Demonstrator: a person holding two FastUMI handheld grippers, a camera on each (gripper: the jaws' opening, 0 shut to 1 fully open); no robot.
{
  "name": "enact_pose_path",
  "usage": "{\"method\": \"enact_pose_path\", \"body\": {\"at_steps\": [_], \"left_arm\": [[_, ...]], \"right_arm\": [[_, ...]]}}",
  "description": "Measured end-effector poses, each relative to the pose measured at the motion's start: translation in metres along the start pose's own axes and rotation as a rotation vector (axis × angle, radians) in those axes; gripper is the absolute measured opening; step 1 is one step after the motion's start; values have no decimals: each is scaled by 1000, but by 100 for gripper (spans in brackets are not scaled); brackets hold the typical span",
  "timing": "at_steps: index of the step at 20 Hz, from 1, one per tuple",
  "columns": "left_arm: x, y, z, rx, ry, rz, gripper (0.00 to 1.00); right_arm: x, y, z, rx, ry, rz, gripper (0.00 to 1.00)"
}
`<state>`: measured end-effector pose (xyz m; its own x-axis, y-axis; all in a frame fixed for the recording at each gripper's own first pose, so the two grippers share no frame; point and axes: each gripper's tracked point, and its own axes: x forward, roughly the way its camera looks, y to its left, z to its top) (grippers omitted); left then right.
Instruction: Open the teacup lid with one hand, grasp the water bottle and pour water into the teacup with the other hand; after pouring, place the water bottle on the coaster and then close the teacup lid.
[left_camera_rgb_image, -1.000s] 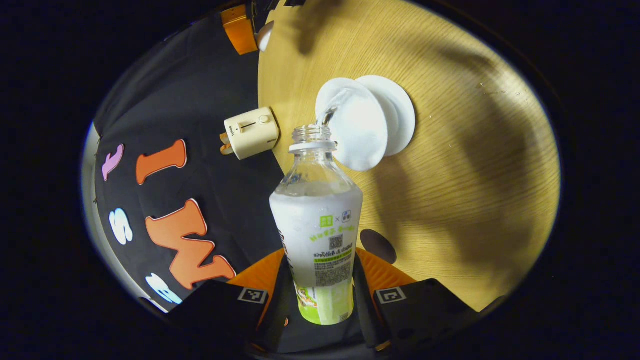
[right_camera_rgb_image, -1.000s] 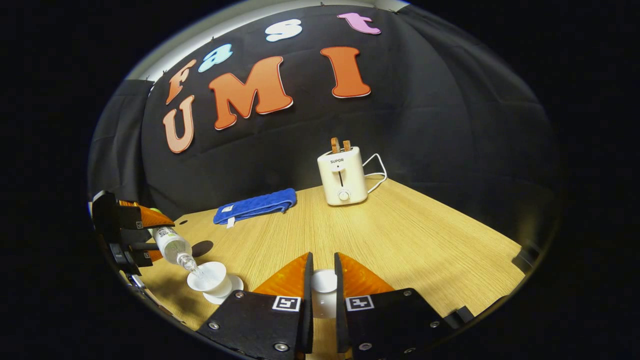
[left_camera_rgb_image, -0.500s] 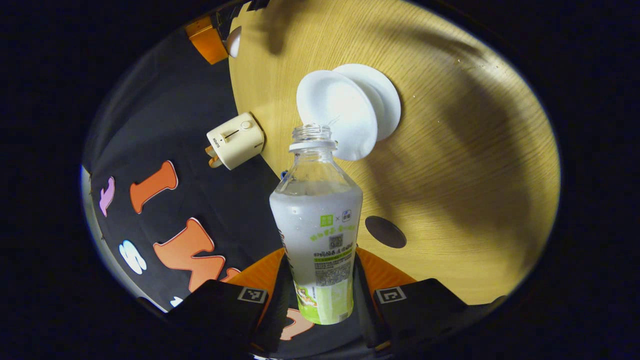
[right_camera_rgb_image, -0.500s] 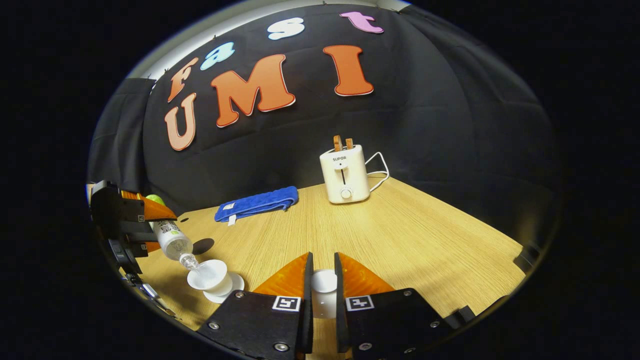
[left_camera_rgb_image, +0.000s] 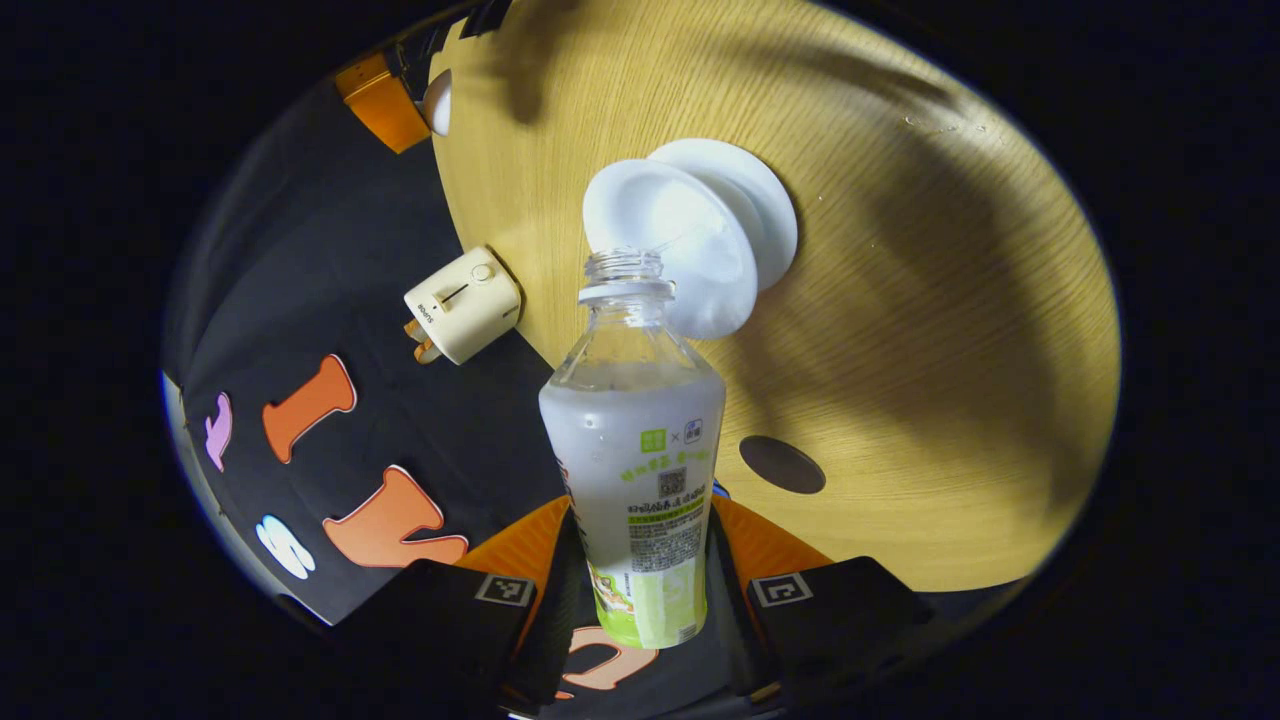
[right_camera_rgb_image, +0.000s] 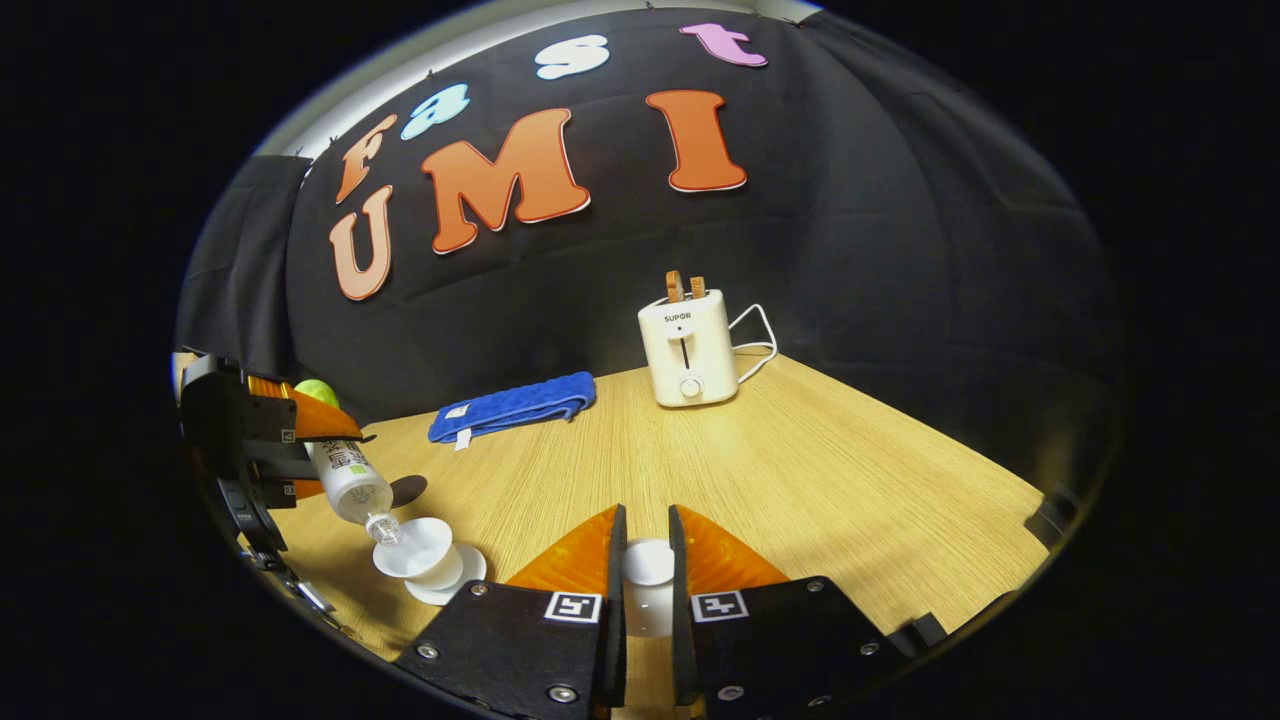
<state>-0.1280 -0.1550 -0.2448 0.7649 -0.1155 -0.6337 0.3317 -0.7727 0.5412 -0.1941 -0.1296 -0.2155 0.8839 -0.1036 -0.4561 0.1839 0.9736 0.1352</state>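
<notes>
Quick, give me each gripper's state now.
Left gripper: shut on the clear plastic water bottle, tilted over the white teacup.
Right gripper: shut on the white teacup lid.

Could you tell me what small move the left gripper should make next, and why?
Probably tip the bottle back upright. The left gripper holds it tilted, mouth over the open teacup, with little or no stream visible. The dark coaster lies beside it, ready for the bottle, while the right gripper holds the lid aside.

one bottle (left_camera_rgb_image: 633, 470), one teacup (left_camera_rgb_image: 665, 240), one toaster (right_camera_rgb_image: 688, 348)
</notes>
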Motion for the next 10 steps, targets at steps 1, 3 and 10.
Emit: {"method": "enact_pose_path", "body": {"at_steps": [1,3,10], "left_arm": [[0,-4,1,-27,-8,-8,63],[1,-7,0,-67,-9,-21,67],[11,-26,2,-452,-37,6,64]], "right_arm": [[0,0,0,0,0,0,18],[1,0,-1,3,3,1,18],[1,6,-3,1,9,14,18]]}}
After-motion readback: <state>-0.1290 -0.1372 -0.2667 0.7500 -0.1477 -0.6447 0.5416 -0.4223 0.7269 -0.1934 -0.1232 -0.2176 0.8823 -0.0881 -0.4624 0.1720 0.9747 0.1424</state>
